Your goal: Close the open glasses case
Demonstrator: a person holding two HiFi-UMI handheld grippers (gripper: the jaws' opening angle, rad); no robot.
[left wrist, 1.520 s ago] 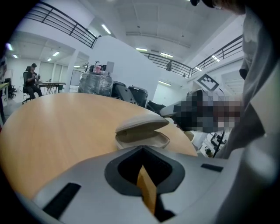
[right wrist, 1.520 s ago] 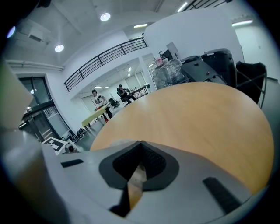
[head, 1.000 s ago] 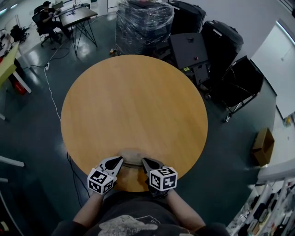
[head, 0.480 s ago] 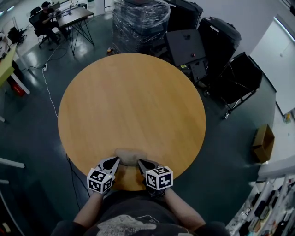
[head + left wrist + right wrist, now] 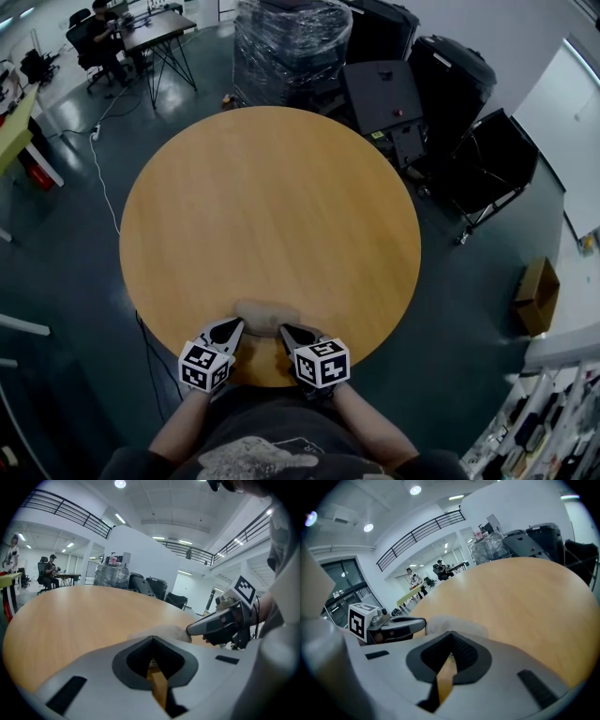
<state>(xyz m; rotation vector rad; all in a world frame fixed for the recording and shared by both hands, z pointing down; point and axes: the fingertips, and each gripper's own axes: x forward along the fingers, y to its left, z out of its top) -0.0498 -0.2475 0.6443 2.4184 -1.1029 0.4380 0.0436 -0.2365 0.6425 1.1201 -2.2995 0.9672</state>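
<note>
**Both Jaws Together at the Glasses Case**

The beige glasses case [image 5: 265, 314] lay on the round wooden counter [image 5: 272, 197], close to the edge nearest me. It looked like a low rounded lump with its lid down. My left hand-held gripper [image 5: 236, 325] had its tips at the case's left end and my right hand-held gripper [image 5: 286, 330] at its right end. Each had its jaws pressed together with nothing clamped between them, and the case sat just beyond the tips.
</note>
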